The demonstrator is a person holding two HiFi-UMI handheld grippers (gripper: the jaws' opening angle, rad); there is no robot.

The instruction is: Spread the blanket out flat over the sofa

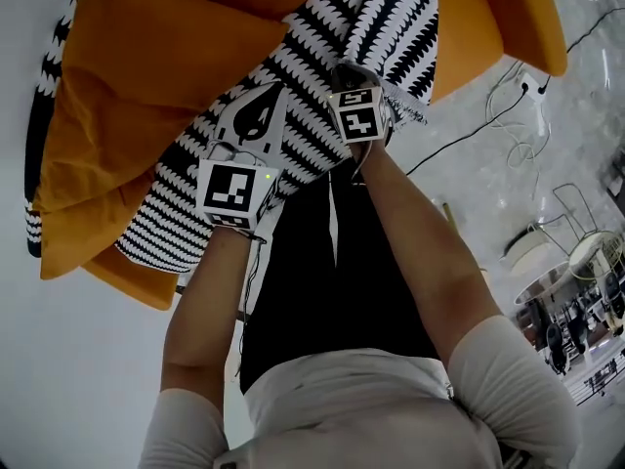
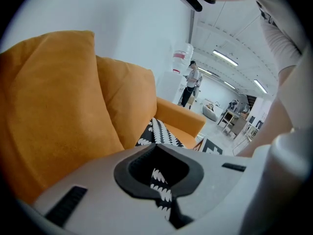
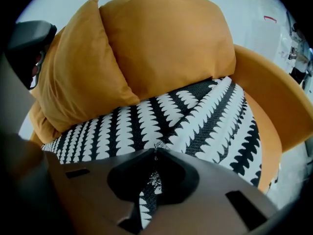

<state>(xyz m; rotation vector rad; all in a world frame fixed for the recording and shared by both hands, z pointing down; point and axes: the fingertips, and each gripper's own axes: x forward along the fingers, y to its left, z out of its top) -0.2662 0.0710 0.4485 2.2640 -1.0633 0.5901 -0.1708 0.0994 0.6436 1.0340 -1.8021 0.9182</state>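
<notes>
Sofa: orange sofa point(image 3: 266, 102); its curved arm fills the right of the right gripper view.
Cushions: a large cushion point(image 3: 161, 43) at upper centre and a smaller cushion point(image 3: 78, 77) at upper left, both orange and touching.
Blanket: black-and-white patterned blanket point(image 3: 205, 111) on the seat, reaching the cushions.
Floor: pale floor point(image 1: 68, 360), lower left of the head view.

Black-and-white blanket point(image 1: 312, 66) lies rumpled — partly spread — across the orange sofa point(image 1: 488, 18) seat.
</notes>
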